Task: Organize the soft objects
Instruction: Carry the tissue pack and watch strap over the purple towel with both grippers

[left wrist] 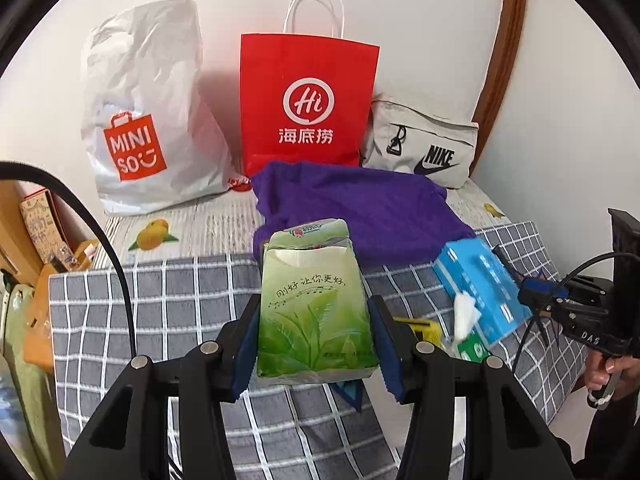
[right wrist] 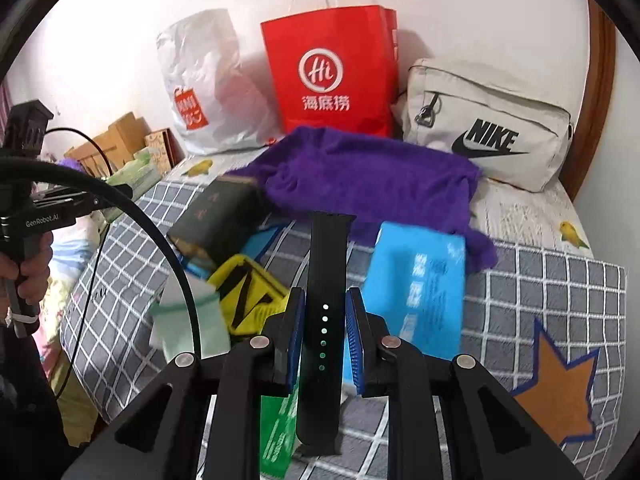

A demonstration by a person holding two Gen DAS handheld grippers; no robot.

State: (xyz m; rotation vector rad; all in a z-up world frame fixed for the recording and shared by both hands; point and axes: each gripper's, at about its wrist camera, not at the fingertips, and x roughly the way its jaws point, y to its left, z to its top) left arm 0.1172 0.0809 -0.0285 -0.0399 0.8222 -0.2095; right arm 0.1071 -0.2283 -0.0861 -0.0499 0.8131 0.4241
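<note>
Against the wall a white plastic bag, a red paper bag and a canvas pouch are stood, behind a fuzzy purple towel. A green tissue pack is clamped in the left gripper; a black watch strap is pinched by the right gripper, above the checked cloth.

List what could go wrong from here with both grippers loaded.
1. The left gripper pinches only the lower end of the green tissue pack; the soft pack may buckle or slip out.
2. The right gripper holds the black strap mid-length with both ends free; it could swing or slide out.
3. The red bag stands unsupported; dropping items in might tip it.
</note>
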